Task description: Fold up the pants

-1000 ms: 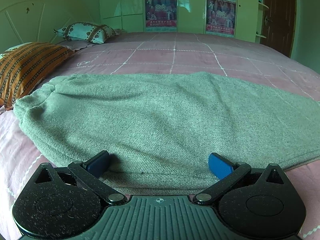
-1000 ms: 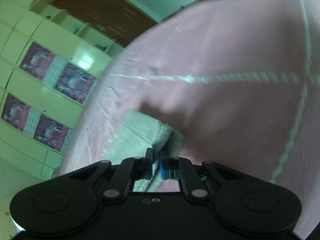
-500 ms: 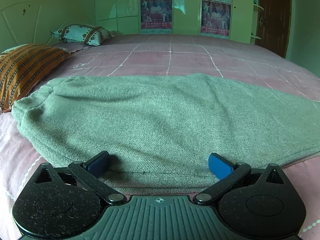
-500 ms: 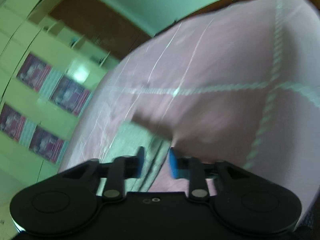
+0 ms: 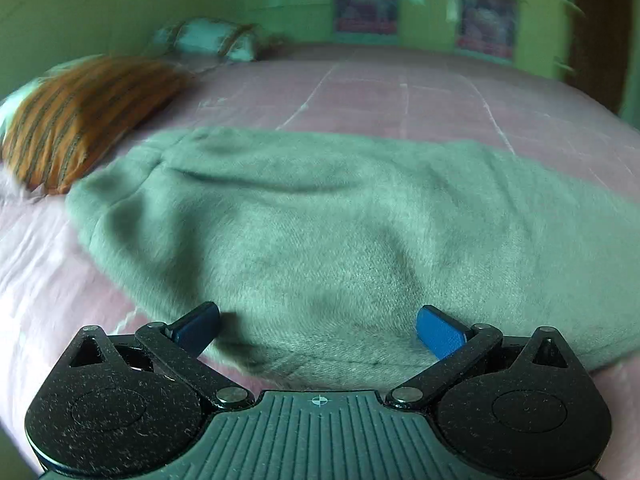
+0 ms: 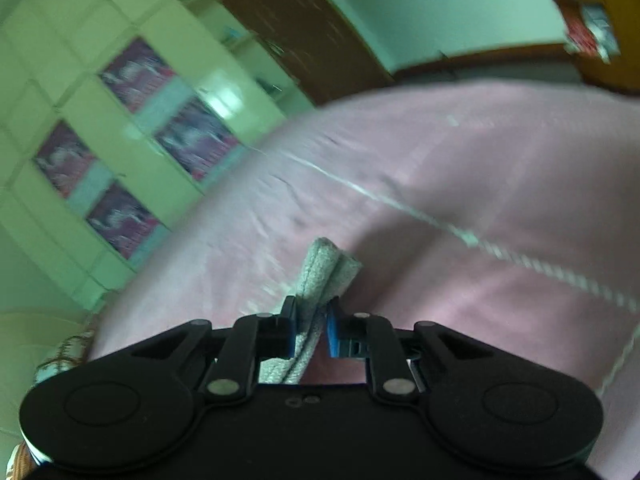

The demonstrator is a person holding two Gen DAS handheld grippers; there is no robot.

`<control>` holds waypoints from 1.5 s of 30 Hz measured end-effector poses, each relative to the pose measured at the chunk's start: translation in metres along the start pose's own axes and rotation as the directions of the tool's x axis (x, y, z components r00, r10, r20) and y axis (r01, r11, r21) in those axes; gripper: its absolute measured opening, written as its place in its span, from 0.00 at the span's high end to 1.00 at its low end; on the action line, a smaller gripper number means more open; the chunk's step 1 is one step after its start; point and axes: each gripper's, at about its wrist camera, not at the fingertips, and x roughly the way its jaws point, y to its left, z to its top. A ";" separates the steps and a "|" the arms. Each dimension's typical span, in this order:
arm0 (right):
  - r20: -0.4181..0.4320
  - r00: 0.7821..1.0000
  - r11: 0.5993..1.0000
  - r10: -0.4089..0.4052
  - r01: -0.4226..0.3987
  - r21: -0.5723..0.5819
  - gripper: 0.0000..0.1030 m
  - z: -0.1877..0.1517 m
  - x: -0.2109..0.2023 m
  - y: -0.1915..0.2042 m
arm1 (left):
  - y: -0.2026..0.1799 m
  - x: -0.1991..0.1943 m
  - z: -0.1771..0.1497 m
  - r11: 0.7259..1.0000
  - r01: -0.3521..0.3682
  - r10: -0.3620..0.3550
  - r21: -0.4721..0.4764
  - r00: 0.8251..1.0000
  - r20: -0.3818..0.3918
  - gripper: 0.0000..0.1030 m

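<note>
Striped pillow [image 5: 80, 116] lying beside grey pants [image 5: 340, 232] on pink bedspread [image 5: 400, 92], left gripper [image 5: 318, 330] staying spread wide over them, right gripper [image 6: 311, 330] having just been closing, now pinching the pants hem [image 6: 326, 266], lifted since before.

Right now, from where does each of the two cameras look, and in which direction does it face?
Left wrist view: sits on the left claw, which is open, and looks down across the grey-green knit pants on the pink checked bed cover toward the cupboards.
Right wrist view: sits on the right claw, rolled sideways, which has just been closing and pinches a pants edge.
Shared: pants, bed cover, cupboards. No hand shows.
</note>
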 end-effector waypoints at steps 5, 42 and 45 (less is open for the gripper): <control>-0.117 0.985 0.973 -0.131 0.150 0.177 0.97 -0.037 0.027 -0.064 | 0.000 0.002 0.001 1.000 -0.004 0.004 -0.008 1.000 0.005 0.00; -0.410 0.910 0.888 -0.056 -0.142 -0.437 1.00 -0.136 0.156 0.186 | -0.108 0.117 0.106 0.928 0.347 -0.337 0.137 0.937 -0.089 0.00; -0.338 0.937 0.923 -0.092 -0.047 -0.381 1.00 -0.098 0.140 0.141 | -0.092 0.111 0.104 0.913 0.387 -0.379 0.128 0.922 -0.083 0.00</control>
